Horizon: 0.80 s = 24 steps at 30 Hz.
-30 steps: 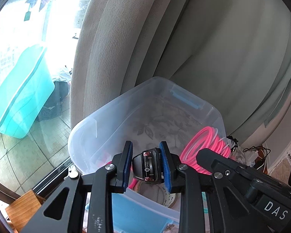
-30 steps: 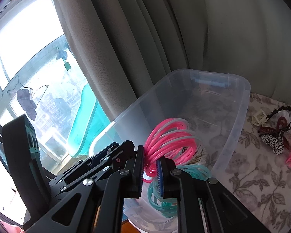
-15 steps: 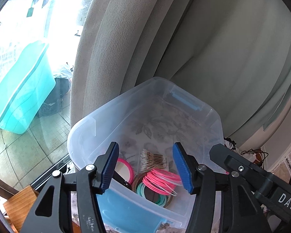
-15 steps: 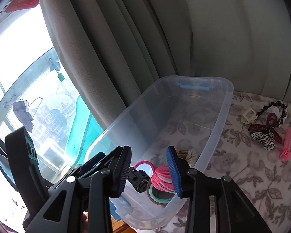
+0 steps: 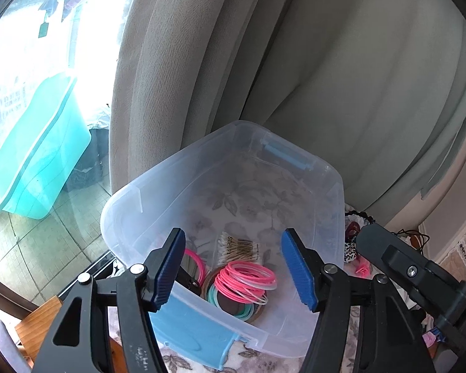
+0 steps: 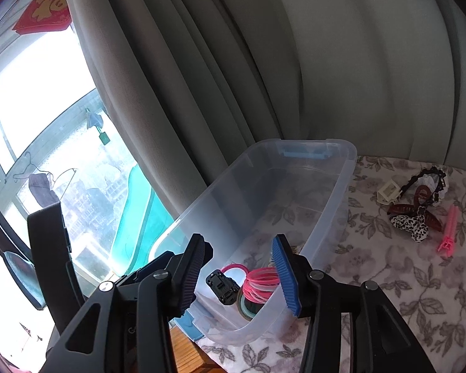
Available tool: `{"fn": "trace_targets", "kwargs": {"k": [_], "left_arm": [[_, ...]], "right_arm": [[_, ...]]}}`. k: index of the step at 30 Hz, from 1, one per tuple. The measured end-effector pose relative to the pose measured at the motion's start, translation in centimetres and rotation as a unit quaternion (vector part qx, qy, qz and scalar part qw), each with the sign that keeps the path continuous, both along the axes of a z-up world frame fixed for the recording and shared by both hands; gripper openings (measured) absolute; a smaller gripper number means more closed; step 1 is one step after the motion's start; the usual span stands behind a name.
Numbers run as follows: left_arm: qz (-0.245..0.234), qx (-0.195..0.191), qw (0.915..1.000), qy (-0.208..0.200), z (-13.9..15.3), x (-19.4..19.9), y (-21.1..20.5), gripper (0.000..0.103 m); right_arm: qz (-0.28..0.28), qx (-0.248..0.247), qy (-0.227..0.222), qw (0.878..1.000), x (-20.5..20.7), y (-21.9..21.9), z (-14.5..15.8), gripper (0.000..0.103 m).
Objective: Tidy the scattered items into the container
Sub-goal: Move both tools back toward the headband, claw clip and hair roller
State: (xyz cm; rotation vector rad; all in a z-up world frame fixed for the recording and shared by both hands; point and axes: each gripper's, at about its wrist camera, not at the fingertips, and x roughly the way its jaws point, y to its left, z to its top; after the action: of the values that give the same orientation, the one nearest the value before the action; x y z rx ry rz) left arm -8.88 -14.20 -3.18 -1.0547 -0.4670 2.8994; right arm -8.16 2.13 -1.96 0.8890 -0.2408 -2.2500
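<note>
Both hand-held grippers, left point(image 5: 233, 267) and right point(image 6: 240, 275), hang released above the container point(image 6: 335, 186); pink rings point(image 5: 247, 279) lie inside, while hair clips point(image 6: 414, 214) wait beside it on the surface point(image 6: 388, 279).

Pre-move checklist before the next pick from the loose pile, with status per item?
1. Left tool empty and open: ok, nothing sits between its blue pads.
2. Right tool empty and open: ok.
3. Pink rings inside the clear bin: ok, they lie on the teal rings.
4. Black clip inside the bin: ok, at the near end.
5. Items left to tidy: not ok; the leopard scrunchie, dark red claw clip, pink clip and cream clip lie on the floral cloth.
6. Room in the bin: ok, far end is bare.
</note>
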Motion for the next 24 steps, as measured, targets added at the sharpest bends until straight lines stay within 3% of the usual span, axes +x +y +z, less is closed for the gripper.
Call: {"fn": "trace_targets", "kwargs": {"k": [11, 24], "left_arm": [[-0.031, -0.033, 0.9987, 0.021, 2.9, 2.2, 4.3, 0.066], [-0.080, -0.081, 0.9928, 0.039, 4.7, 4.2, 10.5, 0.066]], "right_arm": [[-0.026, -0.037, 0.019, 0.999, 2.8, 5.4, 2.6, 0.052], [-0.077, -0.088, 0.030, 0.993, 4.0, 12.5, 3.0, 0.054]]}}
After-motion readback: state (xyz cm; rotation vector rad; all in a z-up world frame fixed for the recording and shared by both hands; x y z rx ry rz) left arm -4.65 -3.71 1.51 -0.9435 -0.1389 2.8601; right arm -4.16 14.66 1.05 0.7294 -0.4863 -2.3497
